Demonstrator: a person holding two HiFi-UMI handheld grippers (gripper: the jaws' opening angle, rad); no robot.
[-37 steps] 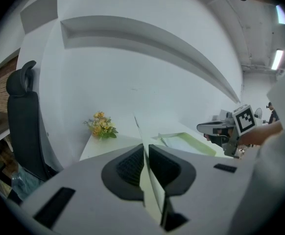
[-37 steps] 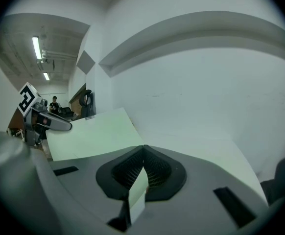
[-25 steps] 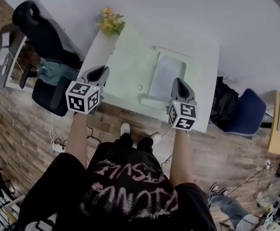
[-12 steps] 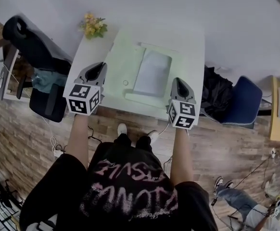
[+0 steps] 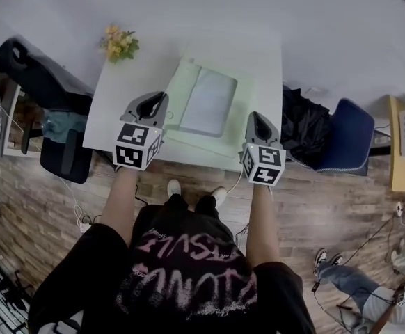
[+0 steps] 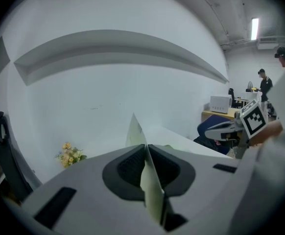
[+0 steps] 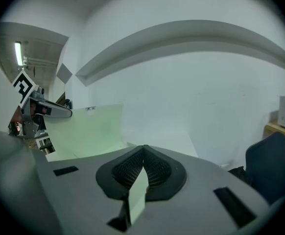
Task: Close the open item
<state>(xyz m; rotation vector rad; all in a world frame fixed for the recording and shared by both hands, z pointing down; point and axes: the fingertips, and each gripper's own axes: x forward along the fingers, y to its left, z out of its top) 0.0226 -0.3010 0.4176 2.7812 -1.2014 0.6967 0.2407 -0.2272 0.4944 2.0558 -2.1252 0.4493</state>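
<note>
**Q:** Fig. 1, head view. Which stage of closing is shown?

**A:** Mid-closure, as far as can be judged. The pale green flat cardboard case [image 5: 246, 106] lies on the white rectangular surface [image 5: 119, 96], at 12 o'clock from the person. A grey-white inner panel [image 5: 208, 103] is exposed inside it. The pale green lid [image 7: 83, 129] stands raised at the case's 9 o'clock side, neither flat open nor down.

**Q:** And the 2 grippers?

**A:** The left gripper [image 5: 155, 101] sits at the lid's free edge. Its jaws are pressed onto a thin pale green sheet [image 6: 151, 190], taken to be that edge. The right gripper [image 5: 257, 119] is at the case's 4 o'clock corner, with its jaws pinching a narrow pale green flap [image 7: 137, 195]. Which part of the case this flap belongs to cannot be told.

**Q:** What does the next move call for?

**A:** Probably the lid must swing over toward 3 o'clock, about its fold line, until it lies on the inner panel. The right gripper would meanwhile steady the base. The pinch on the thin edge must hold through the whole arc. The right gripper likely has to let go and clear the corner before the lid lands there.
</note>
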